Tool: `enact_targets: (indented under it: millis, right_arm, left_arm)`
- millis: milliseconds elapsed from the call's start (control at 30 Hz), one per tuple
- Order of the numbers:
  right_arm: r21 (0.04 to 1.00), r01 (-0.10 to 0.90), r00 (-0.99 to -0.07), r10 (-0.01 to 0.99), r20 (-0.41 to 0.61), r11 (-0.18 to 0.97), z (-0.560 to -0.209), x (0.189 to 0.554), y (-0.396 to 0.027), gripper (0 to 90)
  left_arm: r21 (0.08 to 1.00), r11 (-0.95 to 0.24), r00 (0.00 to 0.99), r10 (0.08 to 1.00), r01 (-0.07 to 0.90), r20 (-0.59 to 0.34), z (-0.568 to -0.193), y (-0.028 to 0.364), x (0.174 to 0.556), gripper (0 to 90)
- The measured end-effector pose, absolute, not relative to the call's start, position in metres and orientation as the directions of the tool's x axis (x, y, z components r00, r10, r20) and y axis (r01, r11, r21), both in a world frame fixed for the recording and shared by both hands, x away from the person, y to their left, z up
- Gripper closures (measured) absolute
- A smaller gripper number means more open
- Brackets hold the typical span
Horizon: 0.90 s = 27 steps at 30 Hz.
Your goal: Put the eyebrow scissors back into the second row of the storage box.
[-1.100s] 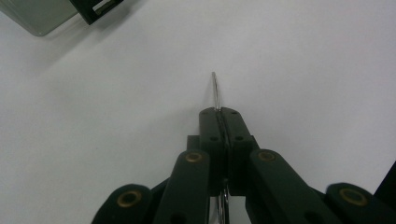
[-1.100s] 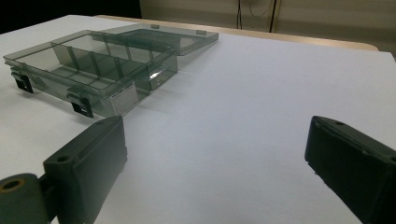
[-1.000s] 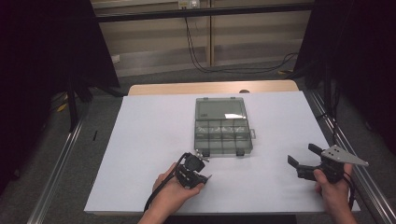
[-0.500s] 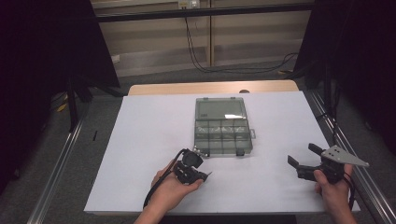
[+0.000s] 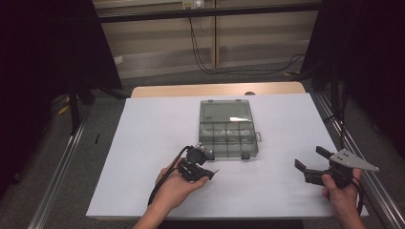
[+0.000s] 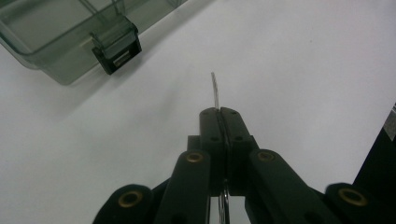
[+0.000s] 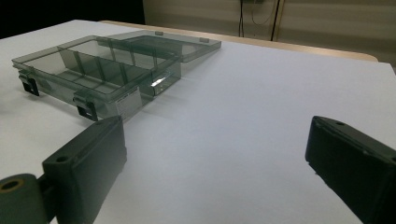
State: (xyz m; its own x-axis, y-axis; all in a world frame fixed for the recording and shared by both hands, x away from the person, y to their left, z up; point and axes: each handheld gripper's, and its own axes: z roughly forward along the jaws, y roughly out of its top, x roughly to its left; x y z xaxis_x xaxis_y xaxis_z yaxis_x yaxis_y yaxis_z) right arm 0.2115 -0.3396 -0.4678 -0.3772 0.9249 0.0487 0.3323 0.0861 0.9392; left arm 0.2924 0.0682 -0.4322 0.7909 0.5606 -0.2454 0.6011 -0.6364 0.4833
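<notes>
The left gripper (image 5: 206, 172) is being held low over the white table sheet (image 5: 143, 143), just off the near-left corner of the grey clear compartment box (image 5: 228, 131) — jaws are being kept closed on a thin, flat, round-edged metal piece (image 6: 215, 91), possibly a washer, though that cannot be told for sure. In the left gripper view the piece is being pinched edge-on between the two pads, its curved rim sticking up past the tips; one black latch (image 6: 116, 48) of the box is being seen up and to the left, clear of the jaws. The box is sitting mid-table with its lid (image 5: 227, 110) folded open flat toward the far side, dividers exposed; what is in the compartments is too small to be told. The right gripper (image 5: 313, 164) is being held near the right edge of the sheet, well apart from the box — jaws are being held wide with nothing between them, which the right gripper view confirms: bare sheet between the two pads, the open box (image 7: 100, 70) up-left and farther off.
</notes>
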Motion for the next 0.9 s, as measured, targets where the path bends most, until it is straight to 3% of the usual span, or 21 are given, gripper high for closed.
enact_targets:
  millis: [900]
  right_arm:
    - [0.938, 0.333, -0.376, 0.926, 0.042, 0.092, -0.469, 0.212, -0.34, 4.4]
  left_arm:
    - [0.526, -0.64, 0.819, 0.526, 0.559, -0.23, -0.406, 0.056, 0.314, 89.2]
